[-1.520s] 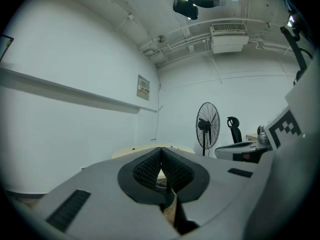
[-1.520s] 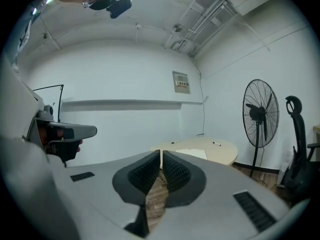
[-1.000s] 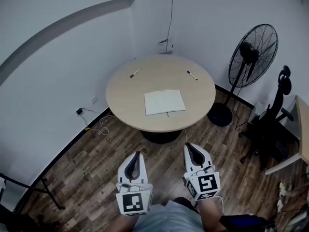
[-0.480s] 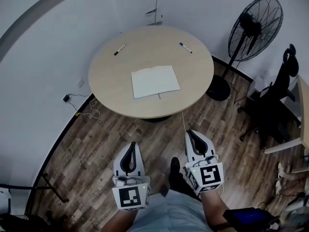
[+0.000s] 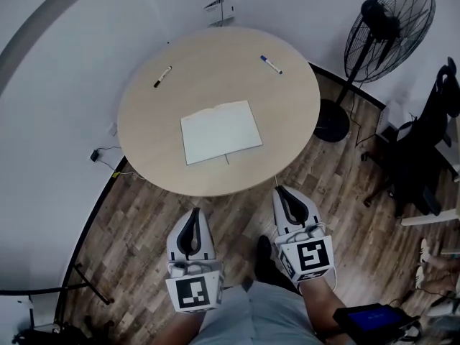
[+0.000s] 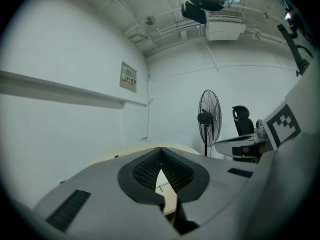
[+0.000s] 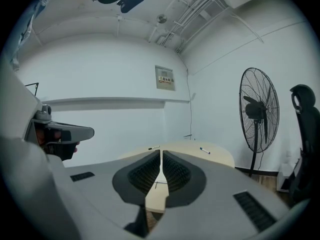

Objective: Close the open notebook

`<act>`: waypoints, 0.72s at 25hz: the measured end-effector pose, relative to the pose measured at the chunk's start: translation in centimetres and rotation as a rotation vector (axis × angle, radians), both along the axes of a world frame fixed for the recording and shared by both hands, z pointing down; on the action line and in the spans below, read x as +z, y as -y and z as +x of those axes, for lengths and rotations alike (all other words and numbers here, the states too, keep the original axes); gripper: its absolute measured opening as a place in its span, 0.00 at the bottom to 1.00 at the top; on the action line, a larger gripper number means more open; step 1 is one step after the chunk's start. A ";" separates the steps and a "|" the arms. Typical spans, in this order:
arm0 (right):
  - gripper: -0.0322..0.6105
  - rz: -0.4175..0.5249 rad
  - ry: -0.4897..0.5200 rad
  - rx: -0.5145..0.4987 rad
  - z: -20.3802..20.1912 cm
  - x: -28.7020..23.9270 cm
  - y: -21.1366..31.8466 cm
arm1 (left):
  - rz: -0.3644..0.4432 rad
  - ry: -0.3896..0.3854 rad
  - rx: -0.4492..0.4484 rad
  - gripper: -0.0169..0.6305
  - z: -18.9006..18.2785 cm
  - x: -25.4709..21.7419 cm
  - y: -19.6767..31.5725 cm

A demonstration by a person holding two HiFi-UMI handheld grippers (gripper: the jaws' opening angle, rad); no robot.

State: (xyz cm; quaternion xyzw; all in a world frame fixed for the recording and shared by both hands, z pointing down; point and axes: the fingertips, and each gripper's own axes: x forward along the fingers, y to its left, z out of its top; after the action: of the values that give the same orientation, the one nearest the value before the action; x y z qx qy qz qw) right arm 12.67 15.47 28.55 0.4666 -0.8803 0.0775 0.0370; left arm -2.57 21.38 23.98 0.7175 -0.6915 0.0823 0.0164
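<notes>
With the left gripper and right gripper near, jaws pressed together and empty, closed tips may shove the open notebook, flat at the centre of the smooth round table, rather than lift a cover, in this white-walled, plank-floored room.

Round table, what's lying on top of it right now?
On the round table lie an open notebook near the middle, a dark marker toward the far left edge and a blue-capped marker toward the far right. The tabletop beneath the notebook is covered.
</notes>
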 end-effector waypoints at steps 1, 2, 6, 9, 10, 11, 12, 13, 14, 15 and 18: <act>0.12 0.005 0.003 -0.005 0.2 -0.4 1.3 | 0.010 0.002 -0.006 0.06 0.2 -0.5 1.1; 0.12 0.011 0.007 -0.011 0.3 -0.8 2.6 | 0.021 0.002 -0.014 0.05 0.3 -1.0 2.2; 0.12 0.058 0.024 -0.050 0.0 -3.2 6.9 | 0.078 0.011 -0.056 0.06 0.2 -3.2 5.6; 0.12 0.086 0.035 -0.076 -0.9 -4.4 9.0 | 0.113 -0.012 -0.096 0.06 -0.7 -4.4 6.7; 0.12 0.089 0.038 -0.087 -1.3 -4.6 9.5 | 0.117 -0.018 -0.114 0.06 -1.2 -4.6 7.0; 0.12 0.090 0.039 -0.098 -1.8 -4.8 10.1 | 0.117 -0.022 -0.132 0.05 -1.7 -4.6 7.3; 0.12 0.090 0.036 -0.111 -2.3 -4.8 10.6 | 0.114 -0.023 -0.148 0.06 -2.3 -4.6 7.6; 0.12 0.088 0.033 -0.122 -2.9 -4.8 11.1 | 0.110 -0.022 -0.161 0.06 -2.9 -4.4 7.9; 0.12 0.083 0.030 -0.129 -3.4 -4.6 11.7 | 0.103 -0.019 -0.172 0.05 -3.5 -4.3 8.3; 0.12 0.076 0.028 -0.133 -3.9 -4.3 12.3 | 0.093 -0.014 -0.183 0.06 -4.1 -4.0 8.7; 0.12 0.051 0.014 -0.152 -6.2 -2.9 14.8 | 0.055 -0.007 -0.218 0.06 -6.9 -2.5 10.6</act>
State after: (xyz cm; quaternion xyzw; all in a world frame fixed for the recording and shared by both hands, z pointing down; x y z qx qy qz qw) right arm 6.43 0.65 25.61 0.3988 -0.9150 0.0553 0.0247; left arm -9.46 10.74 21.50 0.6386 -0.7673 0.0583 0.0078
